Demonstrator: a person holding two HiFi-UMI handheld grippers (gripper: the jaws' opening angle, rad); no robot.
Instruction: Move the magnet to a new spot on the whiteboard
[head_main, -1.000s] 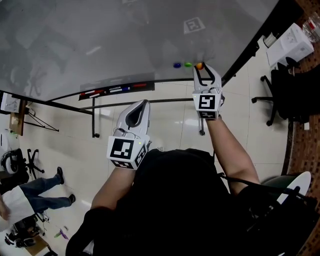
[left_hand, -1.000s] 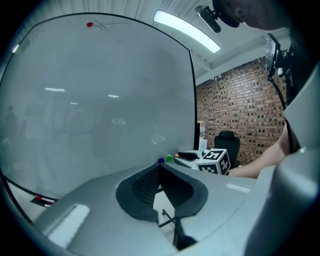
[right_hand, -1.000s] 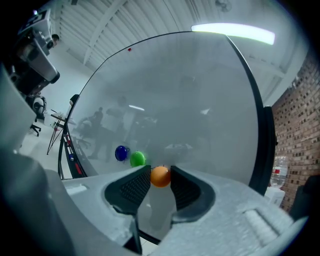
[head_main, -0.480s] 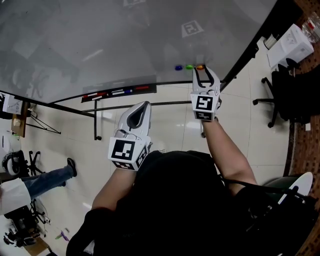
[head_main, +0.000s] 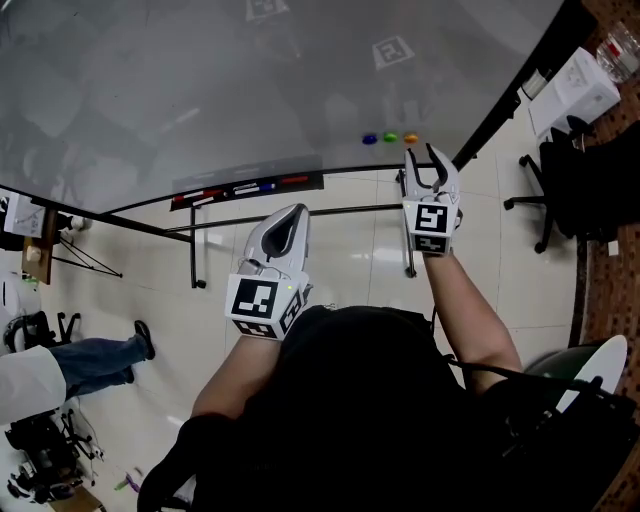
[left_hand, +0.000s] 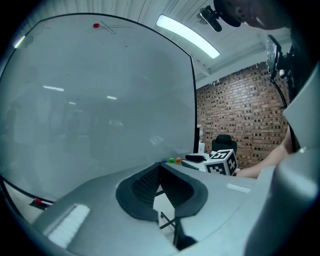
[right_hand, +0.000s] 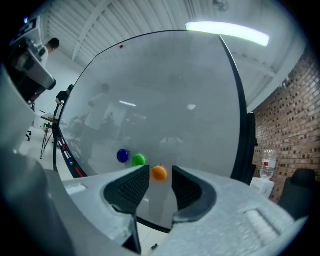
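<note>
"So where's the magnet now?"

"The orange magnet (head_main: 411, 138) is on the whiteboard (head_main: 200, 90), low down and near the right edge. It's the right end of a little row: blue magnet (head_main: 369, 139), green magnet (head_main: 390, 138), then the orange one, all close together."

"Has the right claw got hold of it?"

"No. The right claw (head_main: 421, 158) is open, its jaws well apart, and it points at the board just short of the orange magnet. In the right gripper view the magnet shows in the gap between the two tips, but neither pad presses on it."

"And the other hand?"

"The left claw (head_main: 292, 212) is closed, tips together with nothing between them. It sits lower, nearer the person's body and well apart from the magnets, aimed towards the board."

"Anything else by the board?"

"A marker tray (head_main: 250, 188) runs under its bottom edge with a few red and blue markers lying in it. Over to the right, a black office chair (head_main: 575, 185) stands on the tiled floor."
</note>
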